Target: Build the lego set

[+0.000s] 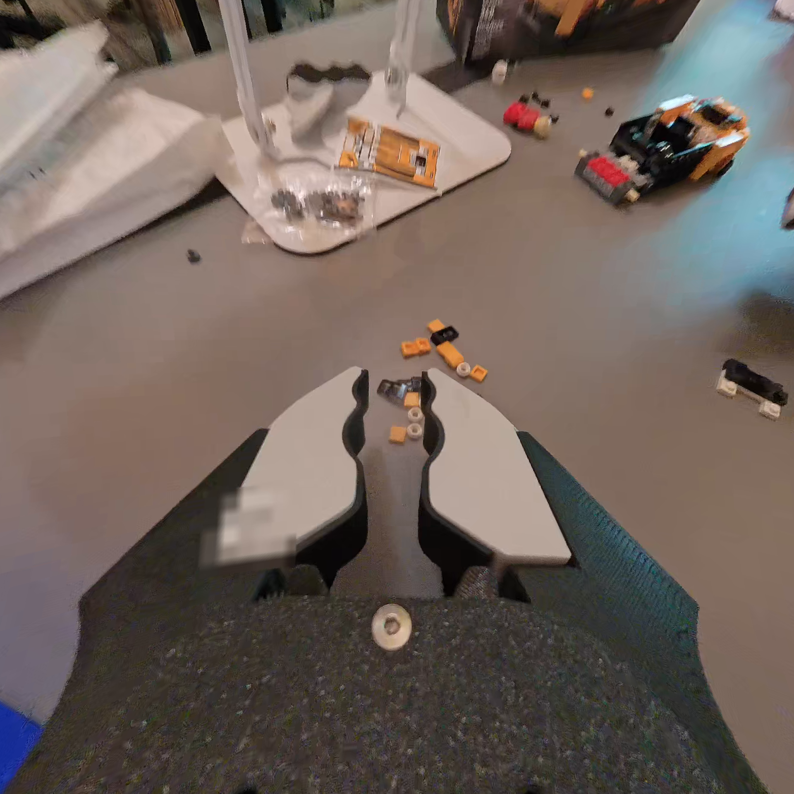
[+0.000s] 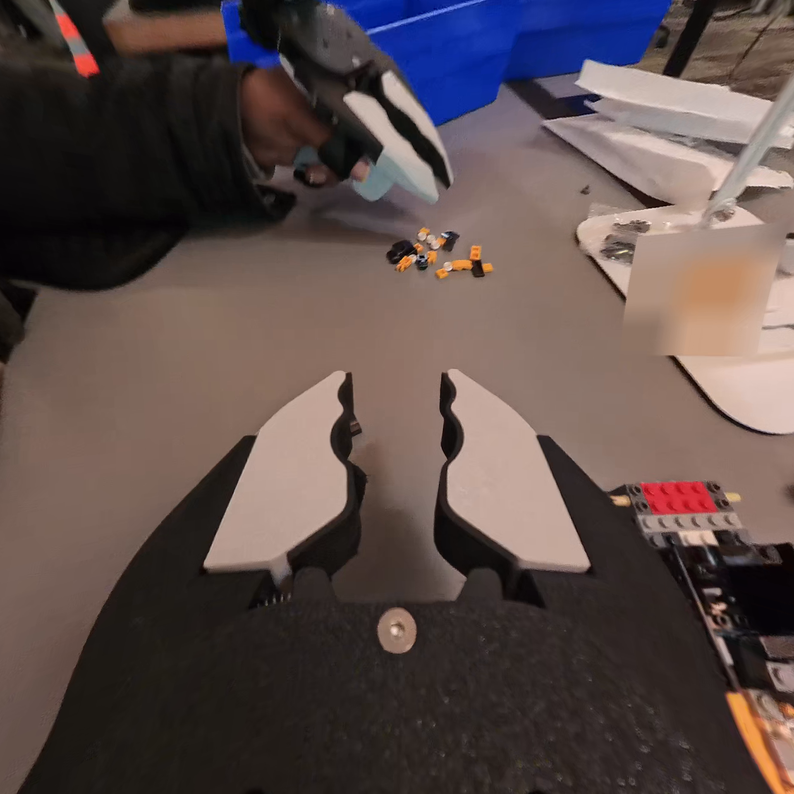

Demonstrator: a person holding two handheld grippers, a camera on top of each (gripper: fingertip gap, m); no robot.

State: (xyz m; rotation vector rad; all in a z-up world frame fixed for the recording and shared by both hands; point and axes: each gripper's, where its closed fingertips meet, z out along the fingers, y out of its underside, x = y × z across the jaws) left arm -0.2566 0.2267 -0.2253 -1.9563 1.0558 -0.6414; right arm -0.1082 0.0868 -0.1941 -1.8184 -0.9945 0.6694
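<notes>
Part selection: left gripper (image 1: 395, 378), jaws slightly parted and empty, hovers over loose bricks (image 1: 447, 352); right gripper (image 2: 396, 378) wide, empty. Next: a precise pinch.

No writing here is sharp enough to read.

Your left gripper (image 1: 395, 380) hangs right over the near end of the loose brick pile (image 1: 444, 350), which sits mid-table (image 1: 215, 365), with the half-built car (image 1: 670, 150) way off to the far right. The stand base (image 1: 464, 129) is behind the pile, with the booklet (image 1: 393, 154) and parts bag (image 1: 318, 204) on it. The box (image 1: 558, 30) stands behind the car.
</notes>
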